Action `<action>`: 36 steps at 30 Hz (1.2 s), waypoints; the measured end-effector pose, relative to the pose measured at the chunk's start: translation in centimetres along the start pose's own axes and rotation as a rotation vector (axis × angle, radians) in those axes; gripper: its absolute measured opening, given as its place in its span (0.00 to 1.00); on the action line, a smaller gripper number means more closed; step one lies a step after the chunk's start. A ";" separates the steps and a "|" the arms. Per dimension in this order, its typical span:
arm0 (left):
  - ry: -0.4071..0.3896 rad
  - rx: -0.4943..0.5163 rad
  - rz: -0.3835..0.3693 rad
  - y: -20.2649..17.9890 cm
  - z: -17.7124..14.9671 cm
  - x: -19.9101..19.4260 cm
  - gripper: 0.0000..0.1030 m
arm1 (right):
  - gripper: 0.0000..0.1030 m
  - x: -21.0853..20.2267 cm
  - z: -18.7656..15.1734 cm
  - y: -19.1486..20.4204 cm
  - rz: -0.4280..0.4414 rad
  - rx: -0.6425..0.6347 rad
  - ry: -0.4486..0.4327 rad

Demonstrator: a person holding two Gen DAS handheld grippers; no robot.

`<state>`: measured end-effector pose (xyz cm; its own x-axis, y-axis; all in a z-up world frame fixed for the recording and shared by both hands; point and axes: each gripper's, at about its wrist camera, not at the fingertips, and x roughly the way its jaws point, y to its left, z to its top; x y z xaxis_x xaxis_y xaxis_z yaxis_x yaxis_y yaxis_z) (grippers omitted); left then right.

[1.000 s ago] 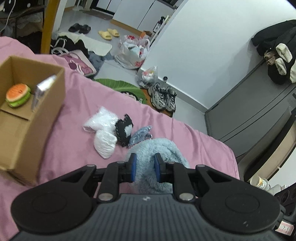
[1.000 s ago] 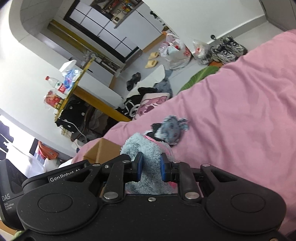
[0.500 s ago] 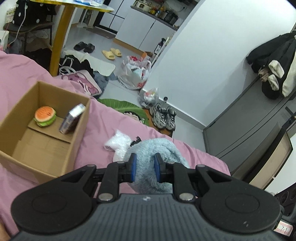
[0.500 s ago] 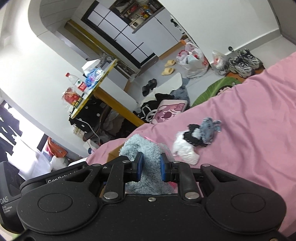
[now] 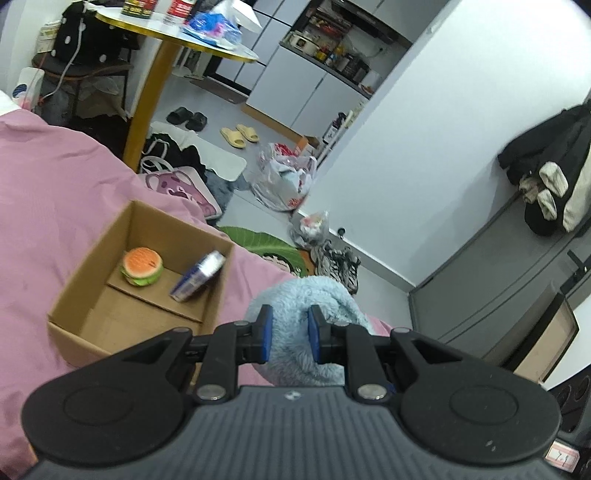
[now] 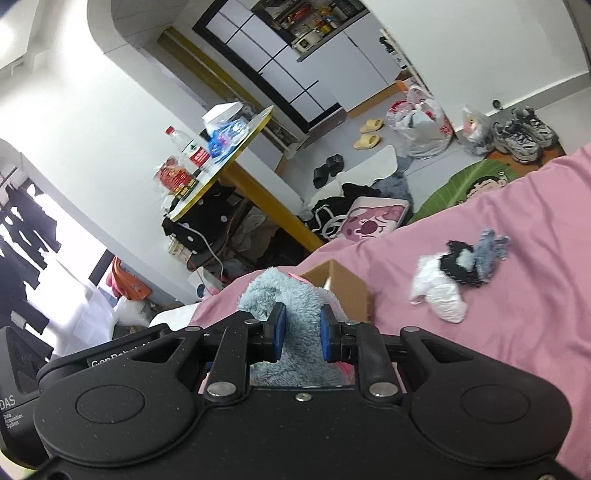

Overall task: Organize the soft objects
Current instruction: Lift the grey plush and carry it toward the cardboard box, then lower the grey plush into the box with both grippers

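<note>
Nearest to us, our left claw (image 5: pixel 289 336) is closed on a fluffy light-blue soft item (image 5: pixel 314 295), its blue pads pressed into the fleece from both sides, and our right claw (image 6: pixel 300 334) grips the same fluffy item (image 6: pixel 295 295) the same way, so the item hangs between our two claws above the pink bed cover (image 5: pixel 48 192). Just beyond our left claw an open cardboard box (image 5: pixel 85 306) sits on the bed, holding a burger-shaped toy (image 5: pixel 142 266) and a blue-and-silver can (image 5: pixel 197 276) lying tilted against its wall. Farther along the bed, well apart from the box, a small heap of socks (image 6: pixel 452 275), white, black and grey-blue, lies bunched together. Past the bed edge we see slippers (image 5: pixel 239 134), plastic bags (image 5: pixel 286 177) and sneakers (image 6: pixel 522 134) on the floor, and a round yellow-edged desk (image 5: pixel 177 35) crowded with packets.
</note>
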<state>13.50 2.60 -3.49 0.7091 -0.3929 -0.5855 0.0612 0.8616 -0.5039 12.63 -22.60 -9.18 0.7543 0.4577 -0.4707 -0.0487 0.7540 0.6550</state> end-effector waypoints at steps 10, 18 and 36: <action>-0.039 -0.033 -0.001 3.6 2.2 -1.9 0.18 | 0.19 2.4 -0.7 3.6 0.021 -0.039 0.009; -0.055 -0.059 0.016 6.2 3.5 -2.5 0.18 | 0.19 4.3 -1.4 5.5 0.029 -0.054 0.027; -0.025 -0.149 0.058 12.3 4.0 0.9 0.18 | 0.19 10.7 -3.3 5.8 -0.026 -0.048 0.118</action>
<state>17.66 14.08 -7.69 0.7260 -0.3340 -0.6011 -0.0838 0.8246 -0.5595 18.25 -11.80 -12.31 0.6733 0.4879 -0.5555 -0.0633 0.7866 0.6142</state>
